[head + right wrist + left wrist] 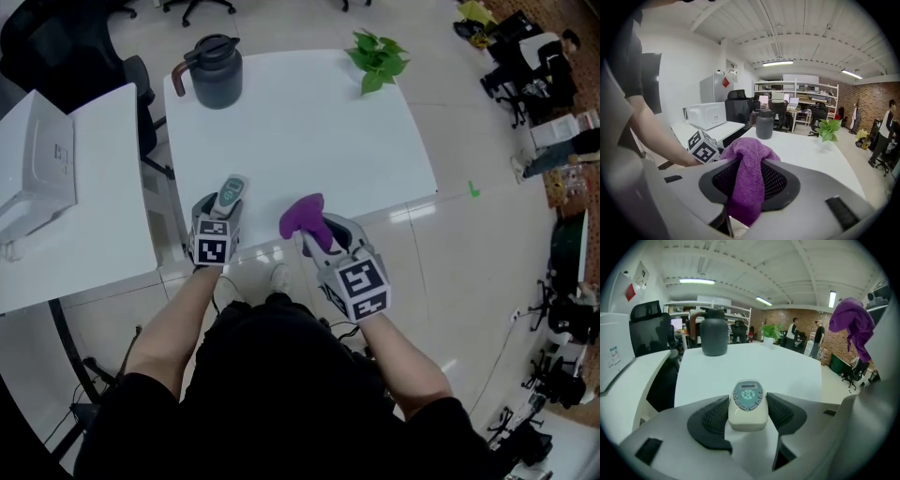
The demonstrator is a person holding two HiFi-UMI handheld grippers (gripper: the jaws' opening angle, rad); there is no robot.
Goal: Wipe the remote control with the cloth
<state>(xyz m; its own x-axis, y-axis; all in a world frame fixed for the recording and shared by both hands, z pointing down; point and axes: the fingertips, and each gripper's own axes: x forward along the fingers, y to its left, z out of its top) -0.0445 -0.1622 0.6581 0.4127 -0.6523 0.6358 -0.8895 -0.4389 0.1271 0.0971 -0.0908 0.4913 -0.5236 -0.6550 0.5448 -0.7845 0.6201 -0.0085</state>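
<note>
As hand-held grippers (pixel 748 416) (pixel 749 183) clamp remote (pixel 230 192) (left), cloth (pixel 305 217)

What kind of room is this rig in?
Likely an open-plan office or lab: a white table, a black office chair, shelves at the back, and a brick wall.

White table (pixel 309 131), dark grey jug (pixel 216 70) at far-left corner, potted plant (pixel 377 58) far-right

The remote control (pixel 748 401), cream with a grey-green button face turned upward, sits gripped between the left gripper's (pixel 223 204) jaws over the table's (pixel 309 131) near edge. The purple cloth (pixel 305 217) hangs bunched, pinched in the right gripper (pixel 749 182), just beside it.
</note>
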